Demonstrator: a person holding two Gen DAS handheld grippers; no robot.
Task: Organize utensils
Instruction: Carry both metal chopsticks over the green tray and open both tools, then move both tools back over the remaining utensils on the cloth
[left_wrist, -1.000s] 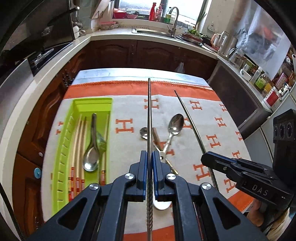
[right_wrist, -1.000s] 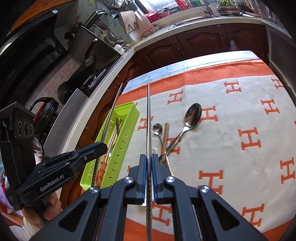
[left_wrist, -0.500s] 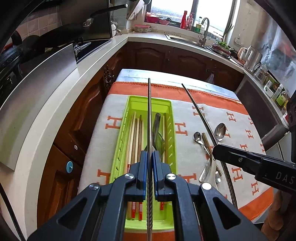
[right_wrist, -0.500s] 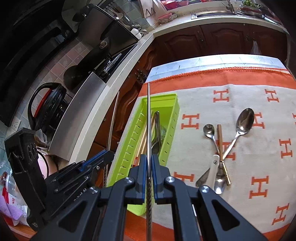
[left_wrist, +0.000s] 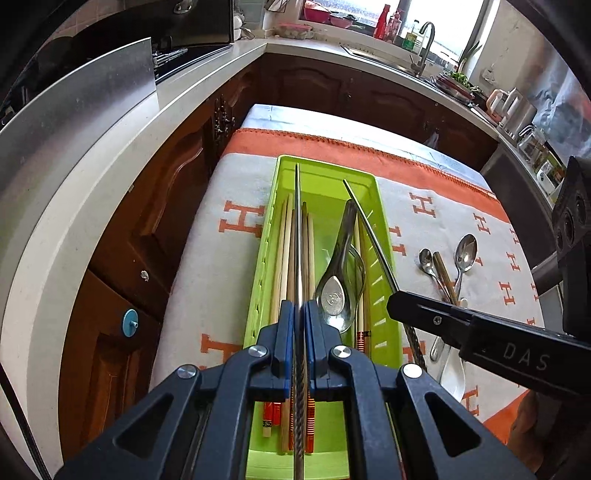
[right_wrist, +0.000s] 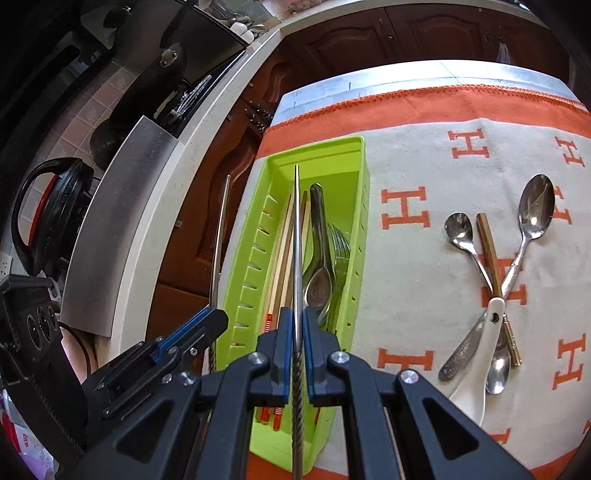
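While the left wrist view looks steeply down on the table, the left gripper (left_wrist: 299, 317) has its jaws closed tight on a steel chopstick (left_wrist: 297, 236), which runs straight ahead over the green utensil tray (left_wrist: 384, 236). Its tip reaches close to the tray's far wall. Wooden chopsticks (left_wrist: 284, 258) lie lengthwise in the tray's left part, and a metal soup spoon (left_wrist: 338, 291) lies to their right, bowl nearest the camera. At the right of this view, the right gripper (left_wrist: 397, 295) enters with a second steel chopstick (left_wrist: 369, 232) slanting across the tray's right side. On the orange-and-white cloth (left_wrist: 229, 280) beyond the tray lie two loose spoons (left_wrist: 465, 251), crossed with a brown-handled utensil.

Seen from the right wrist view, the right gripper (right_wrist: 299, 321) is likewise clamped on its steel chopstick (right_wrist: 296, 236), which points along the middle of the tray (right_wrist: 364, 229) over the wooden chopsticks and soup spoon (right_wrist: 317, 284). Forks (right_wrist: 341, 243) lie beside that spoon. The left gripper (right_wrist: 216, 315) stands at lower left, outside the tray's left wall, its chopstick (right_wrist: 221, 236) over the table edge as seen from here. To the right on the cloth lie the loose steel spoons (right_wrist: 535, 206) and a white ceramic spoon (right_wrist: 476, 365), overlapping in a small heap, well apart from the tray.
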